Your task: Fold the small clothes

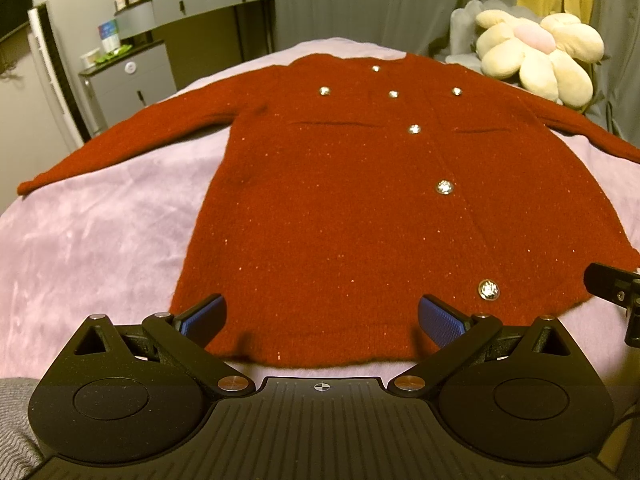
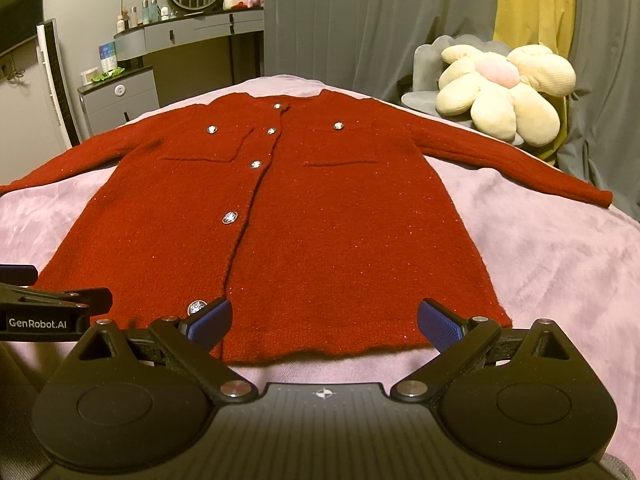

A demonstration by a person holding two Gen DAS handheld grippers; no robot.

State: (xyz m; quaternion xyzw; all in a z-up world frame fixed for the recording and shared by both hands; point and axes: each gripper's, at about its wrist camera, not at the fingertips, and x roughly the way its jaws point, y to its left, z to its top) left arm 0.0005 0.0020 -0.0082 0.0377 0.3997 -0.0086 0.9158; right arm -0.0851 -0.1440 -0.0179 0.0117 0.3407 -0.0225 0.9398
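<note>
Lying flat on the blanket (image 1: 100, 232), the red cardigan (image 1: 340, 208) faces both wide-spread, empty hand-held grippers (image 1: 322, 320) (image 2: 324, 322).

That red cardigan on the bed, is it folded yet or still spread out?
Spread out. The red cardigan lies flat and buttoned on the pink blanket, both sleeves stretched sideways, no fold anywhere.

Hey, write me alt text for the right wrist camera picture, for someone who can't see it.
A red cardigan with silver buttons lies flat and buttoned on a pink blanket, sleeves spread out to both sides. The right gripper hovers at the hem with its blue-padded jaws wide open, and the left gripper shows at the left edge. A flower-shaped plush cushion sits behind on a grey chair.
</note>
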